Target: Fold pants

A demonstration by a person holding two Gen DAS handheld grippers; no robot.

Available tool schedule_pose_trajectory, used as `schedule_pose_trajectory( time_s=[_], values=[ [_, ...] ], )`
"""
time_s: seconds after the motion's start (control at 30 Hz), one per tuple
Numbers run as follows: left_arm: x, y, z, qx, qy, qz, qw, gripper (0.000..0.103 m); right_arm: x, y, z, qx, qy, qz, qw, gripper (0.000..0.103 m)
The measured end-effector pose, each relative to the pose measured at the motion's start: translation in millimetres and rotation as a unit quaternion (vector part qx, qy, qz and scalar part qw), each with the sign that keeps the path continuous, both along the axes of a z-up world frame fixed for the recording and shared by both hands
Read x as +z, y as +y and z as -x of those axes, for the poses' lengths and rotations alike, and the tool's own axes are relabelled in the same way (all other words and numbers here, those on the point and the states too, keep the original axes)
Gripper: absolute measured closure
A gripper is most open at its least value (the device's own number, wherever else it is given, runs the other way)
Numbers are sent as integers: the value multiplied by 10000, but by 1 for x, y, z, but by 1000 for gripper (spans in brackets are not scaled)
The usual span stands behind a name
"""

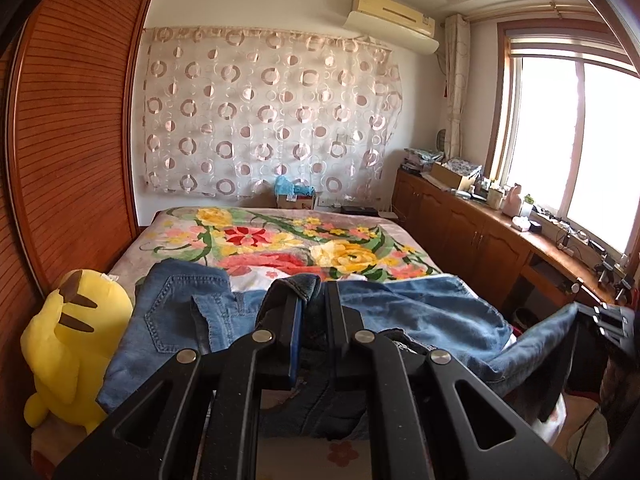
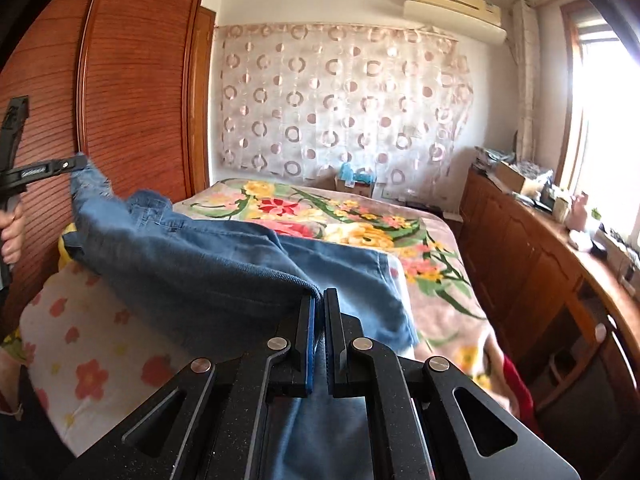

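Both tongs, left (image 1: 310, 300) and right (image 2: 320, 304), pinch the jeans (image 2: 208, 264) above the bed (image 2: 436, 236); thin-looking hem bites may slip, dropping the fold.

— How many garments are lying across the bed (image 1: 404, 236)?
— One pair of blue jeans (image 1: 420, 312) is showing, and two grippers are holding it: the left gripper (image 1: 310, 298) and the right gripper (image 2: 319, 300).
— What else is being counted?
— One yellow plush toy (image 1: 72, 344), one air conditioner (image 1: 394, 16), one patterned curtain (image 1: 272, 112) and one window (image 1: 568, 140) are showing.
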State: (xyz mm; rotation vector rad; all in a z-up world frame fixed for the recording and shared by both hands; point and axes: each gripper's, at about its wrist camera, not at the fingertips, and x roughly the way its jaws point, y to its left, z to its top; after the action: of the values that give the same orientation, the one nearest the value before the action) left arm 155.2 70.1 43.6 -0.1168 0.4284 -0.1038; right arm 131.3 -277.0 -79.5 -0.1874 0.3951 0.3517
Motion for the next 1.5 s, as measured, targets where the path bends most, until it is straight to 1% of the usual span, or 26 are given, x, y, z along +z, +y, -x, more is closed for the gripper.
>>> schedule_pose_trajectory(
  time_s=[0.13,0.23,0.27,0.37,0.53,0.63,0.7,0.77,0.93,1.07,1.13,1.27,1.37,1.5],
  values=[
    [-27,11,-9,36,244,55,9997,92,-24,14,-31,92,168,185,9996,99],
    [-36,18,-15,99,322,133,9993,92,-26,16,-50,109,244,134,9996,99],
    [-37,20,-17,120,323,156,9993,92,-19,16,-58,110,244,111,9996,99],
    [-29,23,-21,160,239,218,9993,92,-6,15,-66,141,98,135,9998,99],
    [-10,28,-37,243,33,128,9996,92,18,18,-88,223,-265,173,9992,99],
    [-5,34,-52,324,12,117,9994,92,30,24,-100,266,-452,253,9983,99],
    [-5,39,-62,358,38,125,9993,92,32,30,-111,281,-554,376,9974,99],
    [-6,43,-75,390,80,114,9991,92,24,37,-125,285,-575,471,9968,99],
    [-15,46,-103,419,245,53,9988,92,4,57,-167,269,-407,650,9967,99],
    [-29,50,-122,446,401,29,9982,92,7,72,-192,236,-282,812,9960,99],
    [-34,51,-131,462,476,32,9978,92,3,76,-204,242,-175,854,9959,99],
    [-47,53,-146,477,652,-8,9967,92,6,89,-229,287,19,1057,9940,99],
    [-56,55,-152,483,775,-27,9958,91,9,93,-239,306,161,1162,9926,99],
    [-63,53,-159,437,875,-62,9952,91,15,95,-252,309,318,1169,9921,99]
  ],
)
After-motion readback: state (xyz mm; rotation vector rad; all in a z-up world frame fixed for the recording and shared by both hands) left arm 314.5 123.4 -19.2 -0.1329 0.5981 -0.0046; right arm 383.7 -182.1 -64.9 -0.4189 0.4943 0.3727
